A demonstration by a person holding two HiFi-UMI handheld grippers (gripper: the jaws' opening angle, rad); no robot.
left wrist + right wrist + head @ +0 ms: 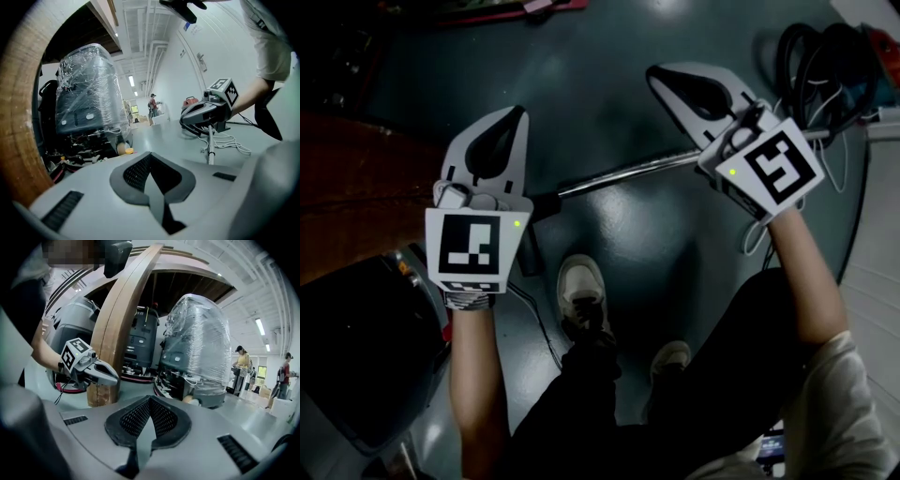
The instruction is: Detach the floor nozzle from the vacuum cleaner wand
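The vacuum wand [628,171], a shiny metal tube, lies on the dark floor between my two grippers. Its left end meets a dark part [530,251], probably the floor nozzle, half hidden behind my left gripper. My left gripper [514,120] is held up above the floor, left of the wand, shut and empty. My right gripper [658,75] hovers over the wand's right end, also shut with nothing in it. In the left gripper view the jaws [150,159] are pressed together, with the right gripper [206,112] and the wand [210,149] beyond. In the right gripper view the jaws [149,401] meet too.
A coiled black hose [825,56] and white cable [839,169] lie at the upper right. The person's shoes [581,298] stand just below the wand. A plastic-wrapped machine [199,348] and a wooden arch [117,329] stand to the left. People stand far off.
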